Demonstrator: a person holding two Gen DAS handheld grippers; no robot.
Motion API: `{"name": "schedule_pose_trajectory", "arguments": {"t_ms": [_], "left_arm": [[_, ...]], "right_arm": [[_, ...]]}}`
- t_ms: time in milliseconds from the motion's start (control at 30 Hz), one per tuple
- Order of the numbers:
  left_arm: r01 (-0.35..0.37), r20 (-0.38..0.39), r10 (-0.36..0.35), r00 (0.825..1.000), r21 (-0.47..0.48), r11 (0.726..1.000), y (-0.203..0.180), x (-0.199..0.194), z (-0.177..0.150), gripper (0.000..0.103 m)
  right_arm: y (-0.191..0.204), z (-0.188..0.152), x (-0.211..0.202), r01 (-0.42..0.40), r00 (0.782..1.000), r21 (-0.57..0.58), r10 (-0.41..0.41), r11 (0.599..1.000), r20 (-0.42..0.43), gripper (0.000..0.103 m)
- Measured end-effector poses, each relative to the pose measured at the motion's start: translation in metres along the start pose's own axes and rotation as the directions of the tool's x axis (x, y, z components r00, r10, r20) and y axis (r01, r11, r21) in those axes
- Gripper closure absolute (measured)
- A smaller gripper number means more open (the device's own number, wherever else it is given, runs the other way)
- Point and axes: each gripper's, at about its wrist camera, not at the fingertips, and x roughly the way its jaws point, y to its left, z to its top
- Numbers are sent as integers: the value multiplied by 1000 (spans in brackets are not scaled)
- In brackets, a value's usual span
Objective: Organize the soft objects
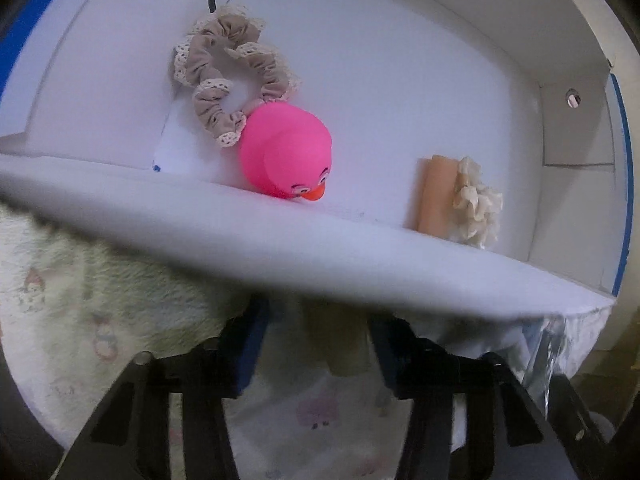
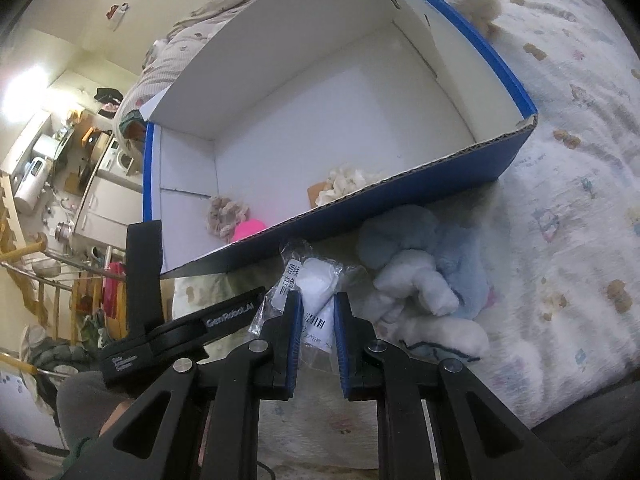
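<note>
Right gripper (image 2: 316, 312): blue pads closed on a clear plastic packet (image 2: 316, 280) of white filling, held just outside the blue box (image 2: 400, 196). Left gripper (image 1: 316, 344): jaws parted, nothing held, below the box wall. Listed inside: beige scrunchie (image 1: 228, 76), touching pink duck (image 1: 286, 152); cream scrunchie (image 1: 476, 204). Beside the box: blue-white plush (image 2: 428, 272).

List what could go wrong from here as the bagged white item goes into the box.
1. The right gripper pinches only the slippery plastic bag, which may slide out.
2. The box is tilted up by the left gripper; the pink duck at the near wall may shift.
</note>
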Motion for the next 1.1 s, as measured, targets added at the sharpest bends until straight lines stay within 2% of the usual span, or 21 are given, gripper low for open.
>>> {"name": "schedule_pose_trajectory", "arguments": {"t_ms": [100,167,200,233,300,400,567,667,767,833,933,1100], "left_arm": [[9,8,-9,1000,-1,1000,-2,3,1,80],[13,3,-13,1000,50,999,-10,5,-2,88],[-6,6,5,1000,92,996,-15,5,-5,94],[-27,12,26,1000,123,992,-20,4,-8,95],[-59,24,57,998,149,987,-23,1,-10,96],[-42,30,38,999,130,991,-15,-8,-10,97],[-77,92,65,994,137,988,-4,-32,-23,97],[-13,101,3,995,105,994,12,-49,-29,97],[-8,139,-4,990,89,996,29,-70,-33,97],[18,164,-30,986,74,997,38,-88,-38,97],[21,229,-40,973,85,996,50,-125,-41,97],[79,301,-104,948,95,992,58,-171,-31,97]], "right_arm": [[-1,-1,1,1,1000,-1,-1,1000,-5,86],[0,0,2,3,1000,-4,-3,1000,-6,86],[1,1,3,5,1000,-6,-5,1000,-6,86],[1,1,3,5,1000,-7,-5,1000,-5,86],[2,0,4,9,1000,-11,-9,1000,-6,86],[4,0,6,17,1000,-20,-17,1000,-12,86],[9,0,7,16,1000,-32,-16,999,-13,86],[14,-2,8,12,1000,-46,-13,999,-13,86],[18,-2,2,-6,1000,-54,6,999,3,86],[21,-2,-6,-19,999,-65,20,998,26,86],[28,-3,-14,-37,998,-87,41,996,43,86],[47,8,-32,-55,994,-139,67,989,81,86]]}}
